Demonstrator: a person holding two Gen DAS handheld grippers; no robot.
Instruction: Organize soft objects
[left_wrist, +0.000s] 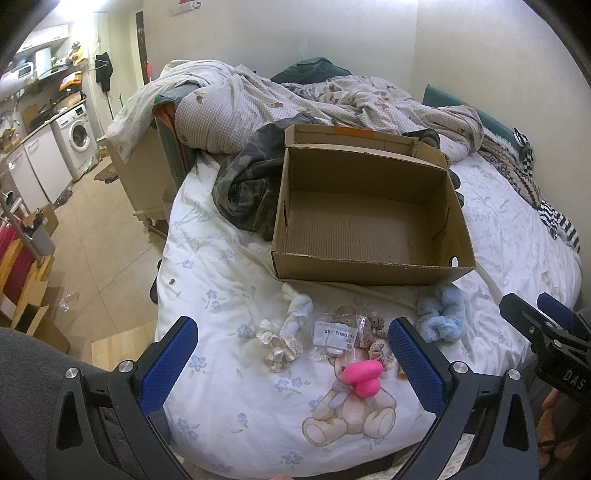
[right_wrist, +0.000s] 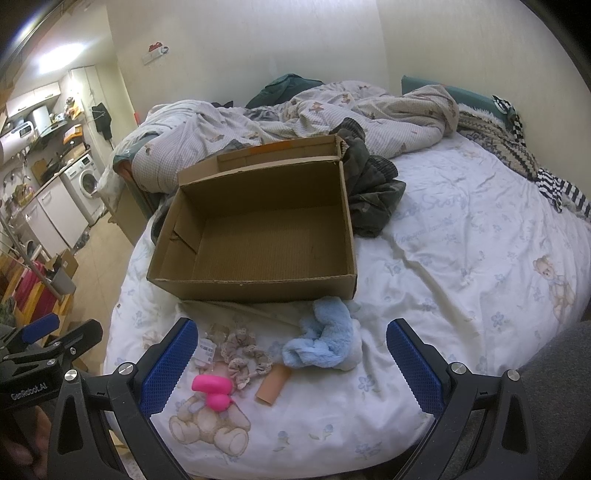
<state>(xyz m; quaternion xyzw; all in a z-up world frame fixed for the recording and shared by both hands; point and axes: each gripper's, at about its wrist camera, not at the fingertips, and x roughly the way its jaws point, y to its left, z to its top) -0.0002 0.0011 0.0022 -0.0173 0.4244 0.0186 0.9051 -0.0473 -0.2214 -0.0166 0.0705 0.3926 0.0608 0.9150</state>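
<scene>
Both our grippers hover low over the near edge of the bed, jaws spread wide, nothing held. The cardboard box (left_wrist: 369, 221) sits ahead of both, bare inside.

Left gripper (left_wrist: 291, 354): just ahead of its left finger lie a cream scrunchie (left_wrist: 279, 345) and a white knotted cloth (left_wrist: 297, 312), its long axis running away from us toward the box. Between the fingers, a clear packet (left_wrist: 338, 332) and a pink squishy toy (left_wrist: 362, 376), its lobes side by side across the jaw line.

Right gripper (right_wrist: 288, 354): beige scrunchies (right_wrist: 242, 356) lie nearer its left finger, a tan tube (right_wrist: 273, 386) pointing diagonally toward the box, and a blue fluffy cloth (right_wrist: 321, 339) about midway, lying bunched with its long axis slanting up to the right.

Risks, as we judge them: the items crowd together, so closing may catch two at once; the packet may be slippery; soft bedding gives, and a deep pinch could snag the bedsheet (right_wrist: 461, 258).
</scene>
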